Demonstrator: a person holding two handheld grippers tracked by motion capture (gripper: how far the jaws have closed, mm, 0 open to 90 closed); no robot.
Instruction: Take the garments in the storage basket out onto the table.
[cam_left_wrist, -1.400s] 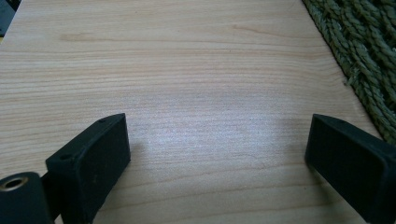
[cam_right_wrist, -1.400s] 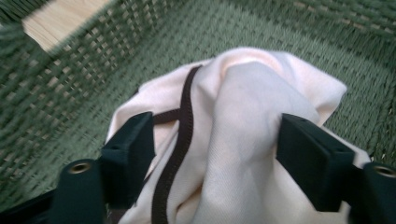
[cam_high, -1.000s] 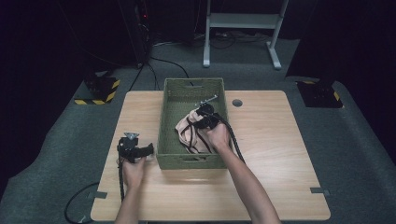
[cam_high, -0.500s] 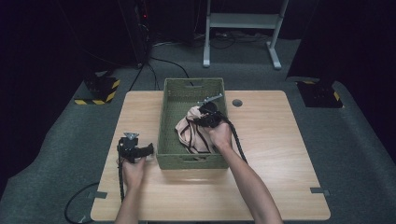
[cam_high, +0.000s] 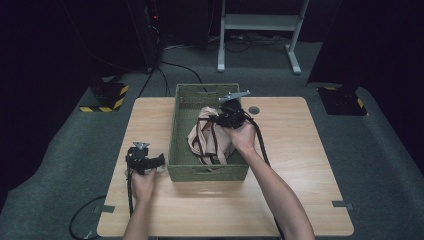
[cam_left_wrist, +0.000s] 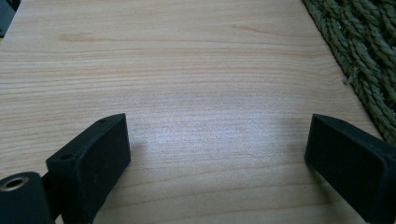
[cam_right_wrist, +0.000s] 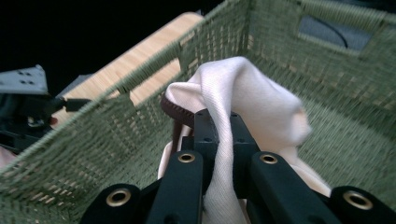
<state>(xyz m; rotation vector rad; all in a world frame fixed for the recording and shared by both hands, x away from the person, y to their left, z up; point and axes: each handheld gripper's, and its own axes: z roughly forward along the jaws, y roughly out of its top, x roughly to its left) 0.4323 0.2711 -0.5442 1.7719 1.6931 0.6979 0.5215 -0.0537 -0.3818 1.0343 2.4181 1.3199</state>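
The left gripper (cam_high: 145, 161) sits low over the left part of the worktop (cam_high: 300, 150), just beside the left wall of the basket (cam_high: 175, 131). In the left gripper view its jaws stand wide apart and released, with bare wood between them and the woven wall of the basket (cam_left_wrist: 369, 56) running down the right edge. Bare wood lies between this gripper and the worktop's left edge, and a wider strip runs along the near edge in front of the hand.

The green woven basket stands in the middle of the worktop, its far end close to the far edge. Inside it lies a cream cloth bag (cam_high: 207, 140) with dark brown straps, bunched and lifted toward the right wall.

The right gripper (cam_high: 226, 119) hangs over the basket's right half, above the rim. In the right gripper view its jaws are clenched on a fold of the cloth bag (cam_right_wrist: 247, 98), which rises between them, with a dark strap just left of them. The basket walls (cam_right_wrist: 93, 140) stand close on the left and far sides of the gripper.

To the right of the basket the worktop is broad and bare out to its right edge, apart from a small round grey disc (cam_high: 254, 109) near the far edge.
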